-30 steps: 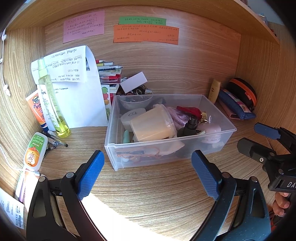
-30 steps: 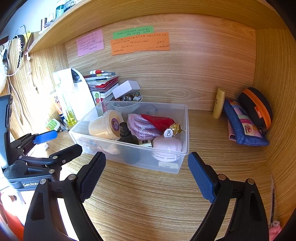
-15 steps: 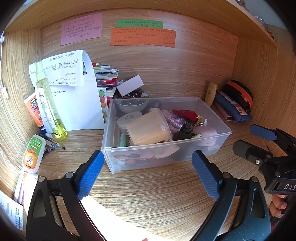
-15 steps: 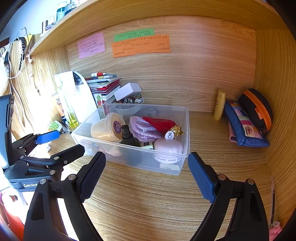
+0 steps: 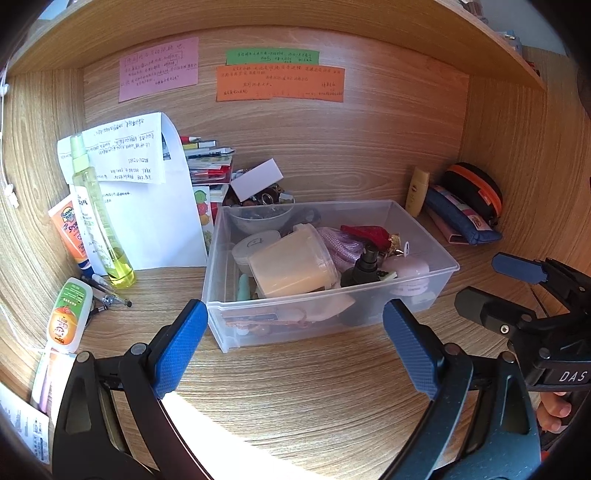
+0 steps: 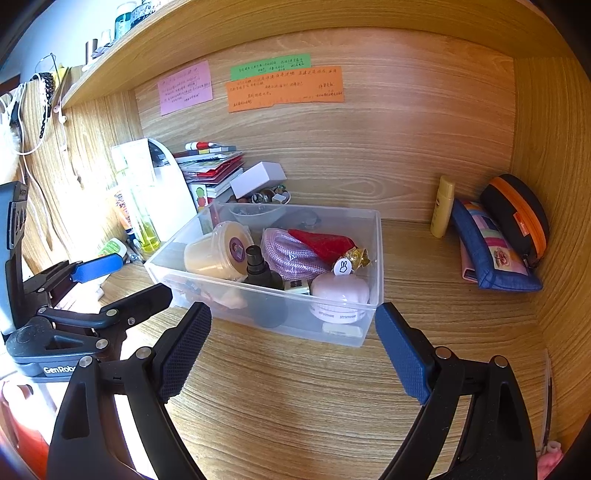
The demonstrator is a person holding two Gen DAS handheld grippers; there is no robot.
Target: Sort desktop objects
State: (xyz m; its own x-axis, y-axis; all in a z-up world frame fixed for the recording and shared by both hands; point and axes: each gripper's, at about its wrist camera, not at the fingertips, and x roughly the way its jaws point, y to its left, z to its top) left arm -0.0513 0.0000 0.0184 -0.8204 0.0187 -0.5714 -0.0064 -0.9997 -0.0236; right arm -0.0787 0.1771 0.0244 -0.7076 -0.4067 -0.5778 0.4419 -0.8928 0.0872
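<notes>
Surface: a wood-grain desktop point(image 6: 295, 398) ran under both grippers; a bright sunlit patch lay on its near left part.
Enclosure: wood-grain back wall point(image 5: 332, 147) and side panels closed the desk nook, with a shelf board point(image 6: 258, 26) overhead.
Wall notes: a pink note point(image 5: 158, 68), a green note point(image 5: 272, 57) and an orange note point(image 5: 280, 84) were stuck to the back wall.
Clear bin point(image 6: 332, 332): stood mid-desk, holding a cream tub point(image 6: 216, 251), a dark pump bottle point(image 6: 260, 271), a purple coil point(image 6: 291, 254) and a pink case point(image 6: 341, 288).
Left of bin: a yellow spray bottle point(image 5: 99, 218), white papers point(image 5: 147, 206) and an orange tube point(image 5: 72, 230) stood upright.
Right corner: a small yellow bottle point(image 6: 442, 206) stood at the wall beside a blue pouch point(image 6: 491, 254) and a black-and-orange case point(image 6: 517, 218).
Left gripper point(image 5: 291, 339): jaws spread wide, empty, just short of the bin's front wall.
Right gripper point(image 6: 293, 339): jaws spread wide, empty, near the bin's front corner.
</notes>
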